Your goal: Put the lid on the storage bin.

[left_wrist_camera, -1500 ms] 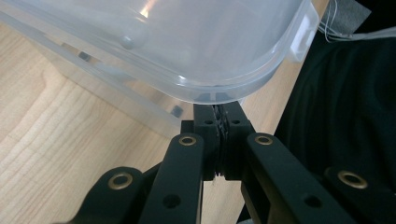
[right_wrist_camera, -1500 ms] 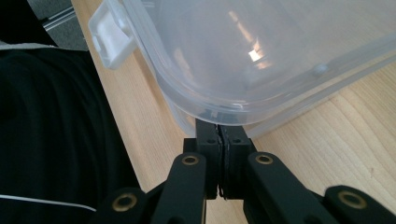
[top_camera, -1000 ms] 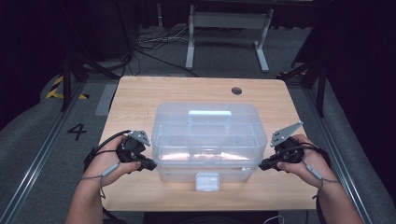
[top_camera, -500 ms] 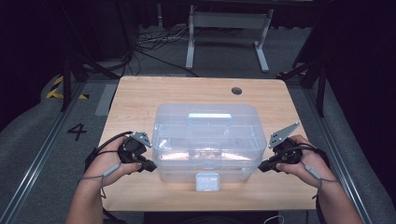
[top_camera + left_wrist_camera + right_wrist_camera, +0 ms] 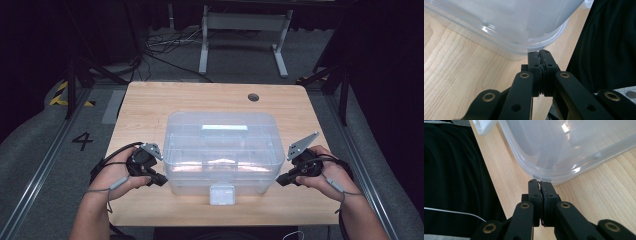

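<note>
1. A clear plastic box [image 5: 221, 149] with lid on sits mid-table [image 5: 150, 102], its white latch [image 5: 222, 194] at the near edge
2. Left gripper [image 5: 161, 181] pinches the rim at the box's near left corner, jaws closed
3. Right gripper [image 5: 280, 181] pinches the near right corner rim likewise
4. A round hole [image 5: 253, 97] lies far behind, nothing between

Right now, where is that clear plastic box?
In the high view, the clear plastic box sits mid-table toward the near edge, between the left hand-held gripper and right hand-held gripper.

Wooden table [image 5: 150, 107], grey floor [image 5: 45, 145], dark room
</note>
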`<state>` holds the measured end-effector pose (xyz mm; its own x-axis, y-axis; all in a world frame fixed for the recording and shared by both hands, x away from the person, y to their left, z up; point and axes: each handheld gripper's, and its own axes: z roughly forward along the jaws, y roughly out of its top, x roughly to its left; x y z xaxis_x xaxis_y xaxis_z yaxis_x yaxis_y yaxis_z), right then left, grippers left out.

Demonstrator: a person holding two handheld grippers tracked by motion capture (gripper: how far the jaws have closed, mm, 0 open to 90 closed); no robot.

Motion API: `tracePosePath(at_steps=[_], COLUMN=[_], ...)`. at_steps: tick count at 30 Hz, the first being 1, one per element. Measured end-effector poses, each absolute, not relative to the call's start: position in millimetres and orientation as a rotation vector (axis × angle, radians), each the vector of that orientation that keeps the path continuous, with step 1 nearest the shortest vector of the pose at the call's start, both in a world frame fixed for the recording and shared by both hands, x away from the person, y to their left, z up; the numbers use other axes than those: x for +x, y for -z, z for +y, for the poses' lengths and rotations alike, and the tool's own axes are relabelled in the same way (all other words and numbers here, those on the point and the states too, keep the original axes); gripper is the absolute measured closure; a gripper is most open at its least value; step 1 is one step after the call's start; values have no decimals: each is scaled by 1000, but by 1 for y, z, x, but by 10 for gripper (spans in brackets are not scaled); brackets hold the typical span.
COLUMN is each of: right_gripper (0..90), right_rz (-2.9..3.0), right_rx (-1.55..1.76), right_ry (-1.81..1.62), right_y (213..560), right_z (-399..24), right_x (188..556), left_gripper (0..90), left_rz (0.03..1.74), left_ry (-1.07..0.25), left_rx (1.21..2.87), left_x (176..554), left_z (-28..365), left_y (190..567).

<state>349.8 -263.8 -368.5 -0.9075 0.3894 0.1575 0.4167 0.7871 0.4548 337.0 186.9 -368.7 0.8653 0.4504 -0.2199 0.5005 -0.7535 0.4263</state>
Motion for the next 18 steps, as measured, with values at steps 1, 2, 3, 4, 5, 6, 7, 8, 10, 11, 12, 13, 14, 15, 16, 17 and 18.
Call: tracePosePath(at_steps=[1, 2, 3, 4, 5, 6, 7, 8, 10, 11, 12, 13, 14, 15, 16, 17, 18], right_gripper=[883, 883, 883, 883, 883, 883, 883, 883, 882, 882, 880, 879, 877, 874, 874, 871, 865], right_rz=[-2917, -2916, -2919, -2919, -2919, -2919, -2918, -2918, -2917, -2912, -2910, -2909, -2905, -2901, -2899, -2894, -2891], right_rx=[-659, -661, -657, -655, -656, -656, -655, -655, -649, -644, -643, -641, -641, -638, -637, -635, -633], right_ry=[761, 753, 746, 735, 733, 732, 733, 733, 733, 734, 734, 733, 734, 734, 736, 736, 738], right_y=[369, 369, 370, 371, 371, 371, 370, 370, 370, 369, 369, 369, 370, 370, 370, 370, 370], right_z=[-263, -263, -263, -263, -263, -264, -264, -264, -264, -264, -264, -264, -264, -264, -265, -265, -265], right_x=[350, 350, 350, 350, 351, 351, 350, 350, 350, 350, 350, 350, 351, 351, 351, 352, 352], left_gripper=[882, 881, 880, 880, 881, 880, 880, 879, 879, 879, 877, 876, 874, 871, 869, 865, 861], left_rz=[694, 692, 697, 697, 698, 700, 697, 697, 705, 704, 705, 707, 706, 703, 706, 709, 711], left_ry=[142, 146, 148, 148, 150, 149, 149, 149, 151, 154, 153, 152, 153, 154, 155, 153, 153], left_rx=[2560, 2565, 2575, 2577, 2577, 2578, 2580, 2580, 2575, 2572, 2567, 2563, 2562, 2560, 2560, 2551, 2545], left_x=[337, 337, 337, 338, 338, 337, 337, 337, 337, 337, 336, 336, 336, 336, 336, 335, 335], left_z=[187, 186, 186, 185, 186, 185, 186, 186, 186, 186, 186, 187, 187, 187, 188, 188, 189], left_y=[369, 369, 371, 371, 371, 371, 371, 371, 371, 371, 371, 371, 371, 371, 370, 370, 370])
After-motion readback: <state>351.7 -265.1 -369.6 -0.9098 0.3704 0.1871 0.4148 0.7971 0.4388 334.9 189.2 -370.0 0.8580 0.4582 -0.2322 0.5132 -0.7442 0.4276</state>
